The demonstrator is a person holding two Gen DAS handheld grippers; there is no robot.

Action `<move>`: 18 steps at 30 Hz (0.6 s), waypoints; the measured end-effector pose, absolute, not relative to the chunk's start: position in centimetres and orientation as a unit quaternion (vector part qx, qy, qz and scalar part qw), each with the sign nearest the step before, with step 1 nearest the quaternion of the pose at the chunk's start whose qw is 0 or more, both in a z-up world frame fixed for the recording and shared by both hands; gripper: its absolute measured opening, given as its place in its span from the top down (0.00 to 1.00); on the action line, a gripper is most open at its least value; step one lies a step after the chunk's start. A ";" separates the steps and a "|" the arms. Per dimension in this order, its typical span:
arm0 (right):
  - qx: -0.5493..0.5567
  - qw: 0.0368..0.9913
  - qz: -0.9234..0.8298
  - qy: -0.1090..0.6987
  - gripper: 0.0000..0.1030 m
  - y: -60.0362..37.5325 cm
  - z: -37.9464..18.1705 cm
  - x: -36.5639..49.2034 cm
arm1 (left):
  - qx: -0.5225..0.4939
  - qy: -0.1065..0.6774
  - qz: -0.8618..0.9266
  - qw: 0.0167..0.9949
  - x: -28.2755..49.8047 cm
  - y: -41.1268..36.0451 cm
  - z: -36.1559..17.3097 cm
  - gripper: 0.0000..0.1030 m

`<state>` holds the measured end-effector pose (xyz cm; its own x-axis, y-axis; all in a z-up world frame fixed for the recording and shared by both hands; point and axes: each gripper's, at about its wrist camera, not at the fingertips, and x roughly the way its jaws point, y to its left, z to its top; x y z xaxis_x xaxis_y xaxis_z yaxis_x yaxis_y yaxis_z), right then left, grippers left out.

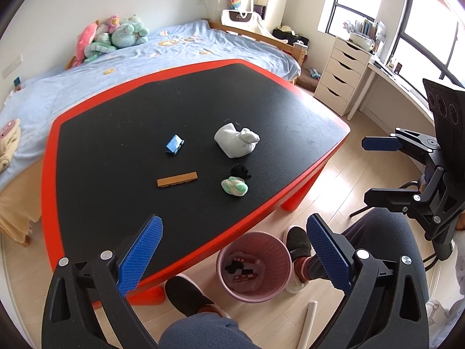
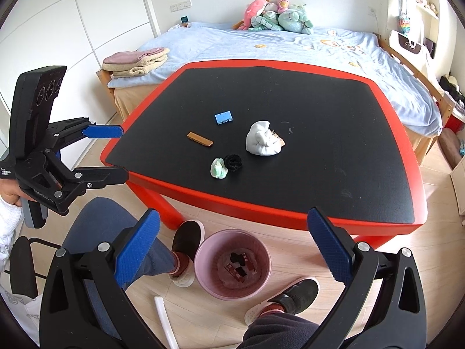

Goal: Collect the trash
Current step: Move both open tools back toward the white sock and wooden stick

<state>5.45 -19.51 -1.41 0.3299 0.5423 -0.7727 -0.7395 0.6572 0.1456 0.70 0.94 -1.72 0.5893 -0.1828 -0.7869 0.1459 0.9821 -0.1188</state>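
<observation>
Risk I see: both grippers, left gripper (image 1: 234, 257) and right gripper (image 2: 234, 250), wide open and empty above bin (image 2: 263, 251); white wad (image 2: 263, 142) may unravel.

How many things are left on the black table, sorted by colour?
White: 1, the white wad
Blue: 1, the blue block
Brown: 1, the brown strip
Black: 1, the black scrap
Green and white: 1, the green-white wad
Total: 5 on the table
</observation>
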 end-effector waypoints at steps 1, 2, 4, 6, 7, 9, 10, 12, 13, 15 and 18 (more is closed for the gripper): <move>-0.118 0.807 0.398 0.420 0.03 -19.2 -1.3 5.8 | -0.017 0.443 -0.097 0.891 1.1 1.2 -1.7 0.07; -0.120 0.807 0.399 0.419 0.03 -19.0 -1.3 6.3 | -0.013 0.444 -0.101 0.890 1.4 1.4 -1.7 0.07; -0.124 0.807 0.399 0.418 0.03 -18.4 -1.2 7.1 | -0.004 0.446 -0.109 0.888 2.2 1.8 -1.9 0.07; -0.129 0.806 0.400 0.418 0.03 -17.7 -1.3 8.1 | 0.004 0.450 -0.116 0.886 3.1 2.3 -2.2 0.07; -0.132 0.805 0.399 0.418 0.03 -17.4 -1.3 8.5 | 0.007 0.452 -0.121 0.884 3.5 2.5 -2.4 0.07; -0.137 0.804 0.399 0.420 0.03 -16.7 -1.6 9.5 | 0.017 0.457 -0.132 0.879 4.4 2.9 -2.8 0.07; -0.139 0.803 0.398 0.422 0.03 -16.3 -1.8 10.0 | 0.023 0.461 -0.134 0.877 4.8 3.0 -3.1 0.07; -0.141 0.801 0.397 0.426 0.03 -15.7 -2.3 10.9 | 0.033 0.467 -0.146 0.872 5.7 3.3 -3.7 0.07; -0.141 0.800 0.396 0.429 0.03 -15.4 -2.6 11.5 | 0.038 0.470 -0.150 0.869 6.1 3.5 -4.1 0.07; -0.139 0.798 0.395 0.434 0.03 -15.0 -3.2 12.3 | 0.045 0.478 -0.162 0.862 6.9 3.8 -4.8 0.07; -0.139 0.795 0.393 0.441 0.03 -14.3 -4.3 13.4 | 0.056 0.478 -0.186 0.856 7.8 4.3 -5.9 0.07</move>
<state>13.42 -14.32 -4.32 0.3019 0.5017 -0.8106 -0.7467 0.6531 0.1262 7.84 4.29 -5.88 0.4733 -0.2660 -0.8398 0.3729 0.9242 -0.0826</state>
